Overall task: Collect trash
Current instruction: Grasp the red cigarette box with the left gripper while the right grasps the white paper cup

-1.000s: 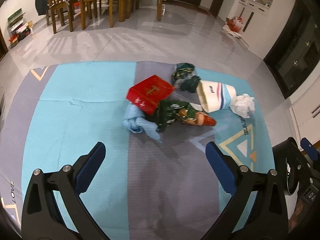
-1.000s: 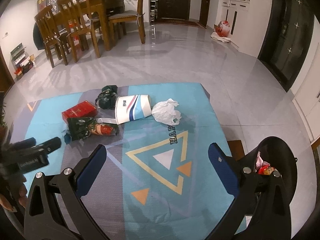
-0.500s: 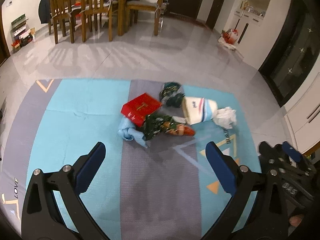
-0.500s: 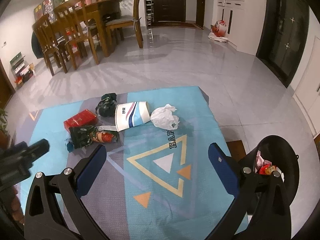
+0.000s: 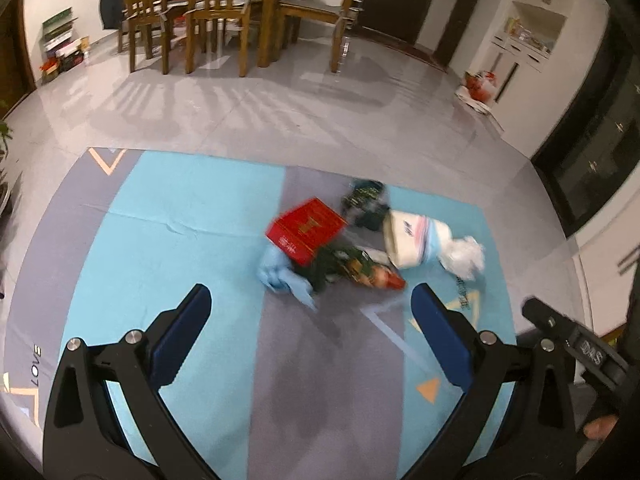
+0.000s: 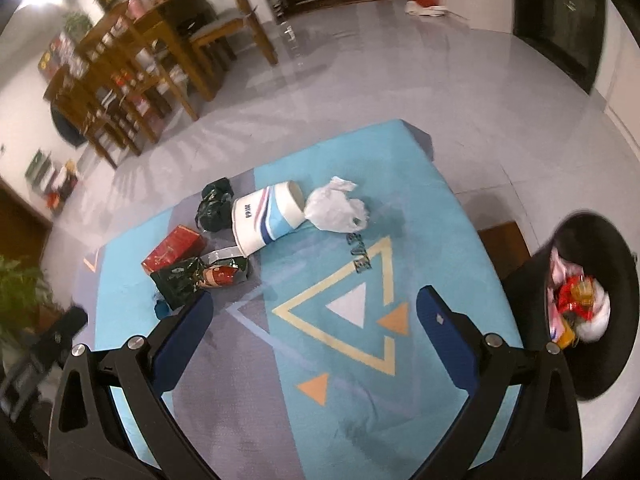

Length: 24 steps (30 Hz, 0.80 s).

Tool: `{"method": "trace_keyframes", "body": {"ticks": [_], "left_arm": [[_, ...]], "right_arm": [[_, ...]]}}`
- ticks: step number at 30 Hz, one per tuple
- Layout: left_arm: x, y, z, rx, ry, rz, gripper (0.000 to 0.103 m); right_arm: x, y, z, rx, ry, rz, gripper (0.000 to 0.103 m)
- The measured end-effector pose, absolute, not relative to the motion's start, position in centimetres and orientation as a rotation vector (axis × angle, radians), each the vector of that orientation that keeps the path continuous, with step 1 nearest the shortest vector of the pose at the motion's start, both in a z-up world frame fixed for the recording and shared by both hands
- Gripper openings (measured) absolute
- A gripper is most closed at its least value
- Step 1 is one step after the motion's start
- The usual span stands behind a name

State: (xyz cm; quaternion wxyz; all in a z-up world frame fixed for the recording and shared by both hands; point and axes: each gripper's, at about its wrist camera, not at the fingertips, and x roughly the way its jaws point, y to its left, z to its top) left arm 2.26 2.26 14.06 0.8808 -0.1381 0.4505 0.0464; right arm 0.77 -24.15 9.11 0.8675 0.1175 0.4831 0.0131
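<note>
Trash lies in a pile on a blue and grey floor mat: a red box, a blue cloth, a green and orange snack bag, a white paper tub on its side, a crumpled white bag and a dark green wrapper. The same pile shows in the right wrist view, with the tub and white bag. A black trash bin holding wrappers stands at the right. My left gripper and right gripper are open, empty, above the mat, short of the pile.
Wooden dining chairs and a table stand on the grey tiled floor beyond the mat. A red bag lies by white cabinets at the far right. A potted plant is at the left edge. A dark door stands at the right.
Both grippers have stayed open. The right wrist view has tilted and swung, so the bin shows larger at the right. The left view has moved back toward the pile.
</note>
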Motion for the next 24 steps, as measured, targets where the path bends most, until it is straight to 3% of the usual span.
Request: {"method": "trace_keyframes", "body": {"ticks": [10,24], "left_arm": [[12.1,5.0,7.4,-0.412,1.062,0.079,0.100],[15.6,2.9,1.7,-0.142,1.159,-0.004,0.099]], "right_arm": [[11.3,-16.8,5.7,-0.037,1.133,0.077,0.098],[17.3,-14.7,-1.8,-0.196,1.288,0.086,0.098]]}}
